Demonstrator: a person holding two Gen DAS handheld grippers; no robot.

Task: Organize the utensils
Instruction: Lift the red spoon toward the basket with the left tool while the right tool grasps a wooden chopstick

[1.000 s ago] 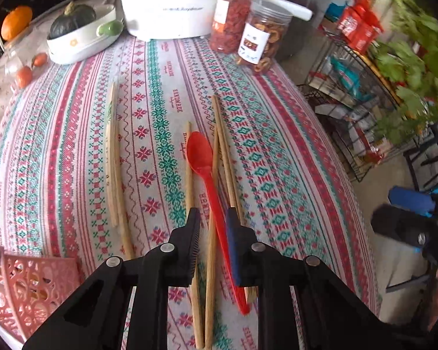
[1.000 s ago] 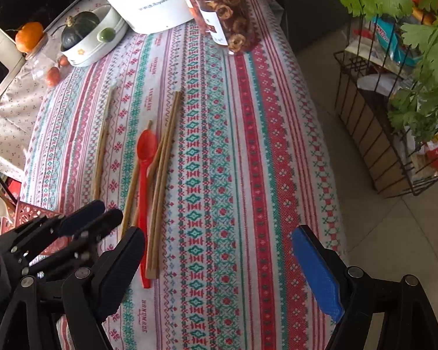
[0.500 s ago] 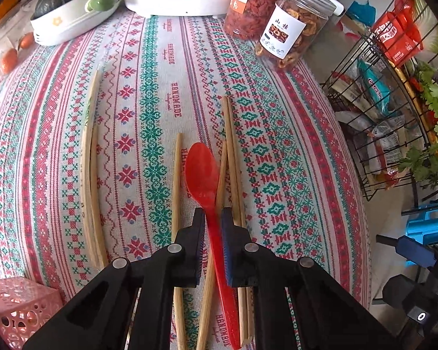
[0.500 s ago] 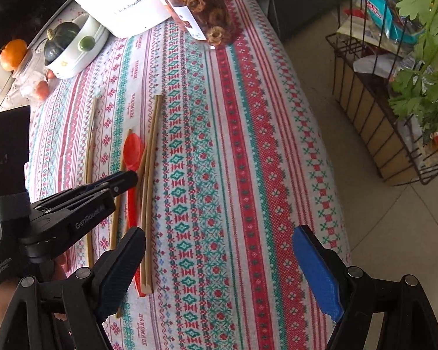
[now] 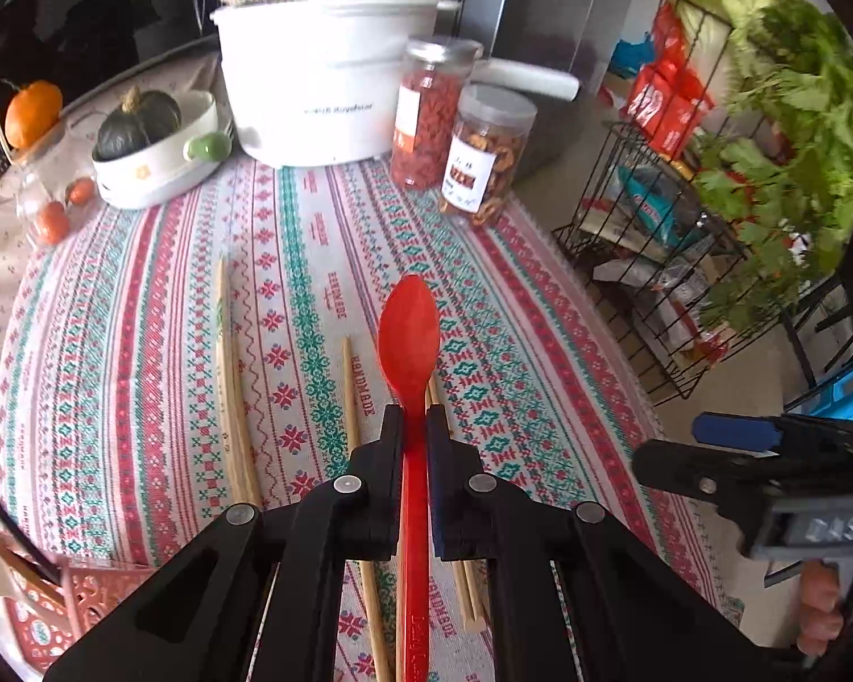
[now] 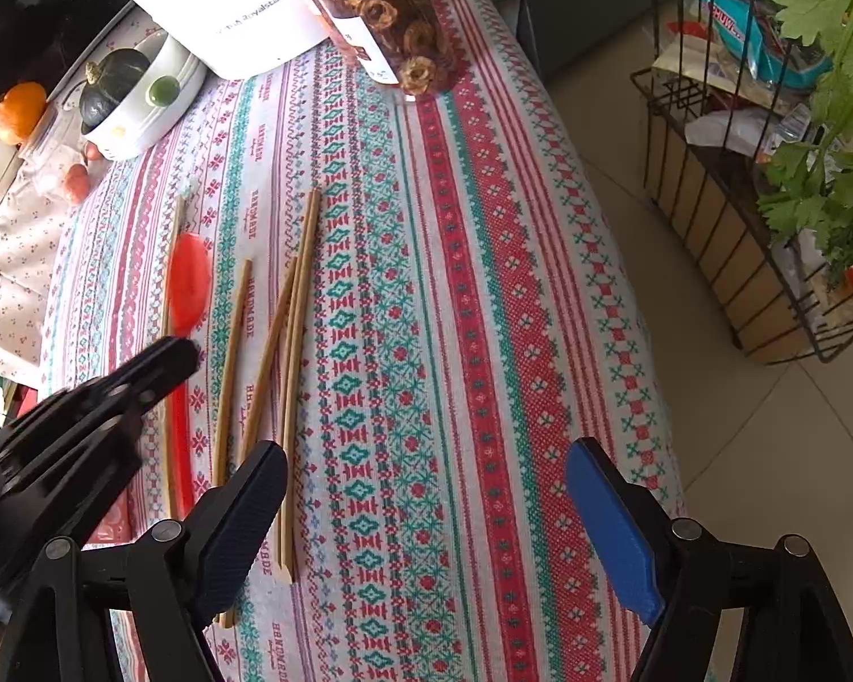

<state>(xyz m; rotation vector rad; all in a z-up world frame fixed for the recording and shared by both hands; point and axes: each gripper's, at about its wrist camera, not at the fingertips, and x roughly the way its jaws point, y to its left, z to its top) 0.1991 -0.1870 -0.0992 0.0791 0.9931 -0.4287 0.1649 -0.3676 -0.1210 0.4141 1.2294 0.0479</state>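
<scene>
My left gripper (image 5: 414, 426) is shut on the handle of a red plastic spoon (image 5: 409, 335) and holds it lifted above the patterned tablecloth (image 5: 142, 375), bowl pointing away. The spoon (image 6: 187, 278) and left gripper (image 6: 182, 349) also show in the right wrist view. Several wooden chopsticks lie on the cloth: a pair at the left (image 5: 228, 375), one (image 5: 353, 398) beside the spoon, others (image 6: 295, 341) near the middle. My right gripper (image 6: 426, 483) is open and empty above the table's near edge.
A pink perforated basket (image 5: 57, 608) sits at the near left corner. At the back stand a white cooker (image 5: 324, 74), two jars (image 5: 483, 153), and a white dish with a squash (image 5: 148, 142). A wire rack with greens (image 5: 728, 199) stands right of the table.
My left gripper closed on the red spoon and lifted it off the cloth, tilting the view up. The right gripper stayed open near the table's edge.
</scene>
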